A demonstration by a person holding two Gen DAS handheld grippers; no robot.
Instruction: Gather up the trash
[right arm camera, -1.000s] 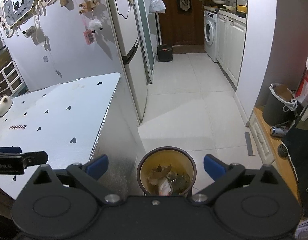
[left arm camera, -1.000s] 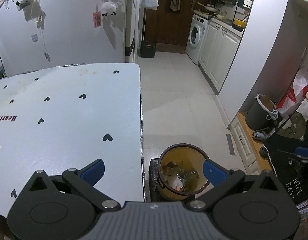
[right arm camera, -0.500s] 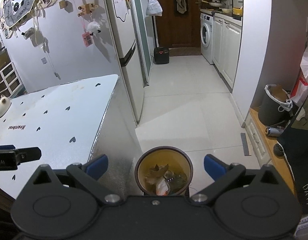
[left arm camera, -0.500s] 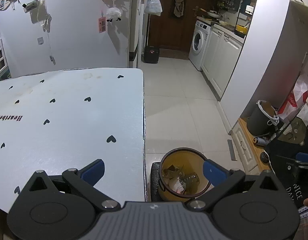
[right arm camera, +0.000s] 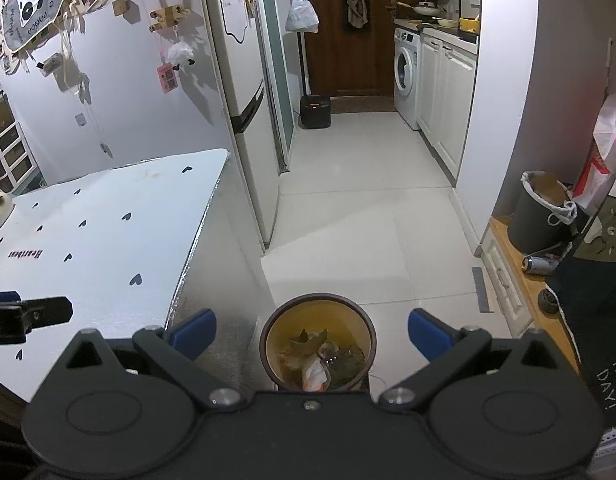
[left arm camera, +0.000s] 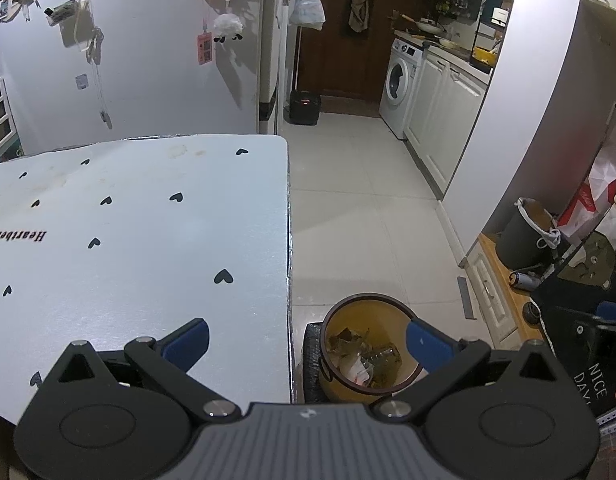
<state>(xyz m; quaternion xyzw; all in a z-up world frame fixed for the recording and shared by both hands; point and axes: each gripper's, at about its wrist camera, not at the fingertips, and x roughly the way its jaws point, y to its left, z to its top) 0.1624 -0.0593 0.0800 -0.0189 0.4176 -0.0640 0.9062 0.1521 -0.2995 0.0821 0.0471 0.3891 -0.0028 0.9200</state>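
A round brown bin (left arm camera: 366,346) (right arm camera: 318,344) stands on the floor beside the table's right edge, with crumpled wrappers and scraps (left arm camera: 362,362) (right arm camera: 314,358) inside. My left gripper (left arm camera: 306,342) is open and empty, held over the table corner and the bin. Above the bin my right gripper (right arm camera: 312,334) is open too, nothing between its blue pads. The left gripper's tip (right arm camera: 28,314) shows at the left edge of the right wrist view, over the table.
White table (left arm camera: 128,232) with black hearts fills the left. Fridge (right arm camera: 244,92) stands behind it. Tiled floor (left arm camera: 360,216) runs to a washing machine (left arm camera: 400,80). At right a grey lined bucket (left arm camera: 526,232), a can (left arm camera: 522,279), bags and a person's dark apron (left arm camera: 588,320).
Both views have tilted up slightly; the bin sits lower in each frame. Both grippers stay open and empty.
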